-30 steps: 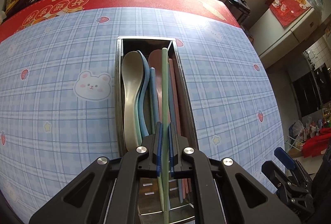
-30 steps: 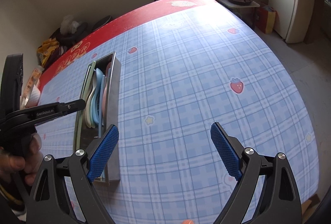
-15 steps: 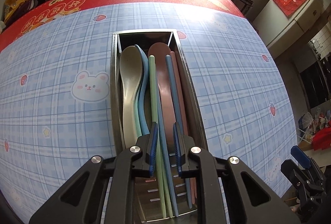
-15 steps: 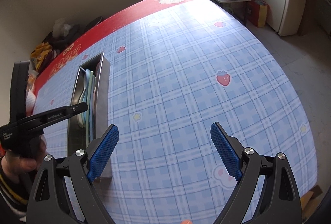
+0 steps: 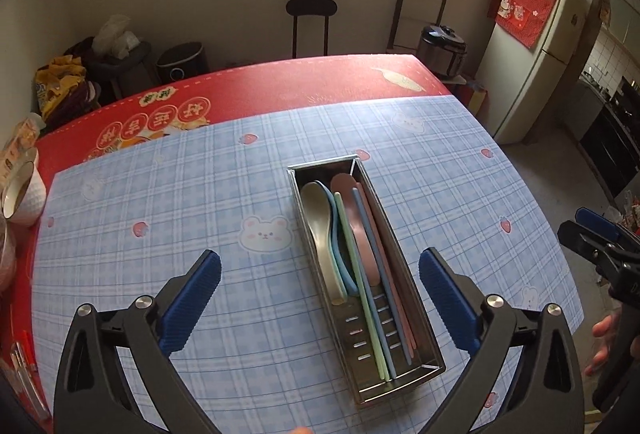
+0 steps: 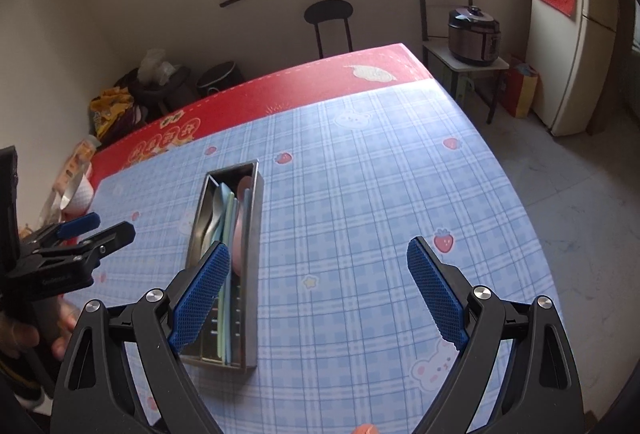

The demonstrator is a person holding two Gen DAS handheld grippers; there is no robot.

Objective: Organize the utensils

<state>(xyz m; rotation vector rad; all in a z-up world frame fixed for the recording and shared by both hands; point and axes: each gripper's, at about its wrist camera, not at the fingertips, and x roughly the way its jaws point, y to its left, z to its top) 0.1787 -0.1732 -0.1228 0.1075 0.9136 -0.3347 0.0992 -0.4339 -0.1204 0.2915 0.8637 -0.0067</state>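
Note:
A steel utensil tray (image 5: pixel 416 302) lies on the blue plaid tablecloth (image 5: pixel 160 193). It holds a grey spoon (image 5: pixel 320 230), a blue spoon, a pink spoon (image 5: pixel 356 209) and green chopsticks (image 5: pixel 360 278), blue chopsticks (image 5: pixel 380 266) and pink chopsticks. My left gripper (image 5: pixel 320 298) is open and empty, raised above and back from the tray. My right gripper (image 6: pixel 320 294) is open and empty, to the right of the tray (image 6: pixel 252 234). Each gripper shows at the edge of the other's view.
A white bowl (image 5: pixel 22 193) stands at the table's left edge, with snack packets behind it. The red cloth strip (image 5: pixel 280 85) covers the far side. A black chair (image 5: pixel 311 21), a rice cooker (image 5: pixel 442 47) and a fridge (image 5: pixel 532 61) stand beyond the table.
My left gripper has let go of the green chopstick in the tray, opened wide and pulled up and back. My right gripper has tilted up, still open.

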